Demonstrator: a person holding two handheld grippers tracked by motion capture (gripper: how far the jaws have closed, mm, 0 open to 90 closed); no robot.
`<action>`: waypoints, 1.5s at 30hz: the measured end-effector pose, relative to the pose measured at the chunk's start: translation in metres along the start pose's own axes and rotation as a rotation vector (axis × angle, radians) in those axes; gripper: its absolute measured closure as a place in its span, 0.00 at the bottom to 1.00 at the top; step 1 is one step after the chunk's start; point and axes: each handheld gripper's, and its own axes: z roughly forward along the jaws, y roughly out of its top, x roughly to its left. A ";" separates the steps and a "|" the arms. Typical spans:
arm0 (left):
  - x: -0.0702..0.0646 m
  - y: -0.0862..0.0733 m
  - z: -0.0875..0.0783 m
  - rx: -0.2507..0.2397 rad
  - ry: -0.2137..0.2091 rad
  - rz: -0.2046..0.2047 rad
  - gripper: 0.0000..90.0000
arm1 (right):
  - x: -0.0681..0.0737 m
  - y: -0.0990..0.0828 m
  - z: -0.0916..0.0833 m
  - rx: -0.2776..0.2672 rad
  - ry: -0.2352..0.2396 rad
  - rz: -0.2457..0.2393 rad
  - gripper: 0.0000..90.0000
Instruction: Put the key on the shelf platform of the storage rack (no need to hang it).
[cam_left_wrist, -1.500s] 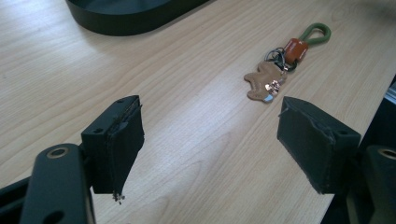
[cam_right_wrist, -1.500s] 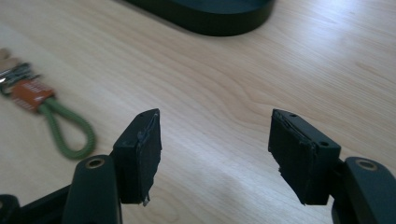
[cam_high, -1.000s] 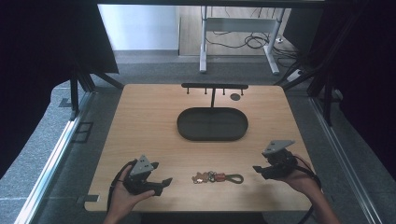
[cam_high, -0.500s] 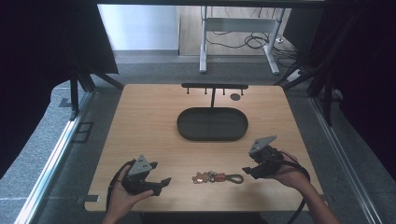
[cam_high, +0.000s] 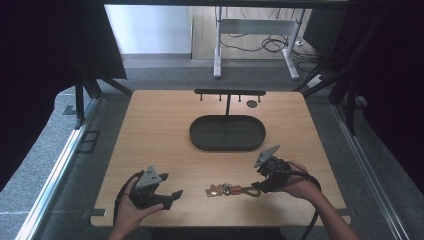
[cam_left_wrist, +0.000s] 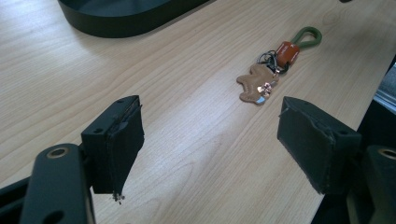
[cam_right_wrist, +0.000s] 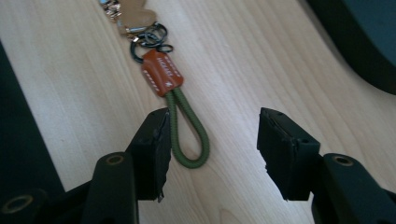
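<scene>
We held the right gripper (cam_right_wrist: 210, 135), fingers apart, around the green cord loop of the keychain (cam_right_wrist: 187, 126) on the pale wooden surface (cam_high: 160, 130); the left gripper (cam_left_wrist: 210, 140) gaped nearby.

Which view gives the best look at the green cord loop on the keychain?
The right gripper view: the green loop lies close up between that gripper's open fingers, its orange tab readable. The left gripper view shows the loop small and far off; the high view shows a tiny curve beside the right gripper.
</scene>
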 end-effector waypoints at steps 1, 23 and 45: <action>0.001 0.000 0.000 -0.001 0.000 -0.001 0.25 | 0.001 0.001 0.002 0.007 0.007 -0.008 0.50; -0.003 0.000 0.000 0.001 -0.007 0.010 0.25 | 0.020 0.028 0.054 0.117 0.083 -0.124 0.51; -0.004 0.000 0.003 0.007 -0.009 0.012 0.25 | 0.022 0.042 0.076 0.188 0.103 -0.144 0.73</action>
